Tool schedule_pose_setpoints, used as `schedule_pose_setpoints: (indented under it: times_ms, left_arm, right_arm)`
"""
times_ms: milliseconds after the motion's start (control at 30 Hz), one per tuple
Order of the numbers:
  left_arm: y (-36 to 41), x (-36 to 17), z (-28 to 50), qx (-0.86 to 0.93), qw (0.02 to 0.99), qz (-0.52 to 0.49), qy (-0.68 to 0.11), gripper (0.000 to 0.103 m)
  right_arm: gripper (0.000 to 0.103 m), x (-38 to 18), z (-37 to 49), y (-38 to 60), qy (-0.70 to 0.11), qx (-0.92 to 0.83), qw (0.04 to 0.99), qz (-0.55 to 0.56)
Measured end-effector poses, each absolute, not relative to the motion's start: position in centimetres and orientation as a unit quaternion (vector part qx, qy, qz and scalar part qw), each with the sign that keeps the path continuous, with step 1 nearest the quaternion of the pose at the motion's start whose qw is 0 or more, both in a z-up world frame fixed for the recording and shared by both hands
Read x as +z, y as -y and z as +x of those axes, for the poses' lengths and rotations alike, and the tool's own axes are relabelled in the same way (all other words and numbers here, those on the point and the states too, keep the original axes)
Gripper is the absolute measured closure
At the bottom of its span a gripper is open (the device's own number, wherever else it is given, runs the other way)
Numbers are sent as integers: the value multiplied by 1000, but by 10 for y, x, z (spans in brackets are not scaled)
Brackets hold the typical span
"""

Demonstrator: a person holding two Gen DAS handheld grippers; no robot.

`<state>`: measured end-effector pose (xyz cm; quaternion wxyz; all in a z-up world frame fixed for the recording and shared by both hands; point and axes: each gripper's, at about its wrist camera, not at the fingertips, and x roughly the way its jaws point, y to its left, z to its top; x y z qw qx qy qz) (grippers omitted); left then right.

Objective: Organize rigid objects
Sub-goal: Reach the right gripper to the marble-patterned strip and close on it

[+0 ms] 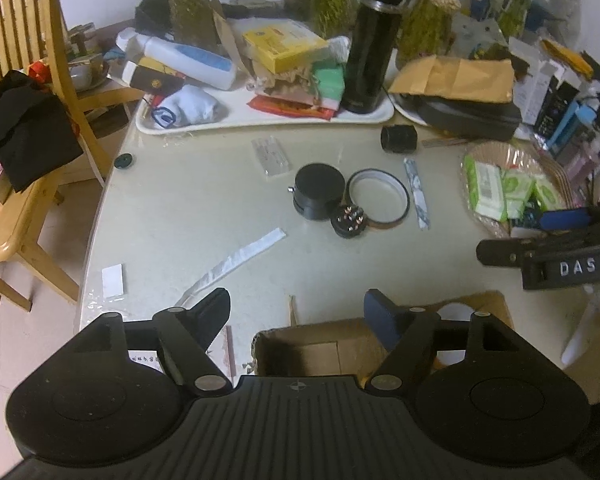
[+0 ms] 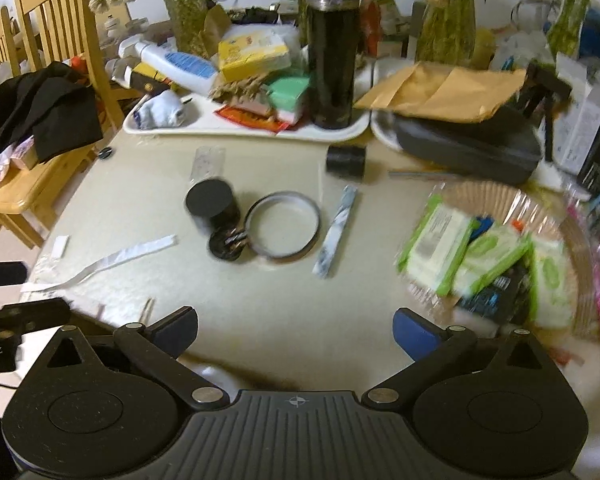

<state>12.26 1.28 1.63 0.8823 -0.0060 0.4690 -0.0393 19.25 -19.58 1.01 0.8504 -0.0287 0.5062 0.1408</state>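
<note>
A cluttered pale table [image 1: 172, 208] is filling the view; both grippers, left gripper [image 1: 296, 312] and right gripper [image 2: 296, 328], are hovering with jaws apart, gripping nothing, the black canister [image 1: 319, 192] and ring [image 1: 378, 197] lying ahead, cardboard box [image 1: 312, 350] sitting beneath the left jaws.

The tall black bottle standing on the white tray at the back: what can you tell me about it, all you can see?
The black bottle is a tall, glossy cylinder, likely metal or hard plastic, with a silvery band below its cap and a loop-like handle or catch on the cap. It stands upright and closed near the right end of the white tray. A green and white packet leans against its left side at the base; a brown envelope lies to its right. Neither gripper touches it.
</note>
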Motion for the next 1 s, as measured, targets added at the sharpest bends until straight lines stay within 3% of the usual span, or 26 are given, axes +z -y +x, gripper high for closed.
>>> schedule_pose_setpoints:
  times_ms: [233, 367, 1000]
  left_arm:
    - [-18, 24, 123, -15, 896, -14, -443, 28]
    - [-19, 25, 125, -2, 901, -16, -433, 20]
    - [-22, 23, 125, -3, 894, -12, -448, 20]
  right_arm:
    - [0, 1, 217, 216, -507, 131, 851, 20]
    - [0, -10, 227, 213, -509, 136, 850, 20]
    - [0, -36, 257, 202, -516, 124, 847, 6]
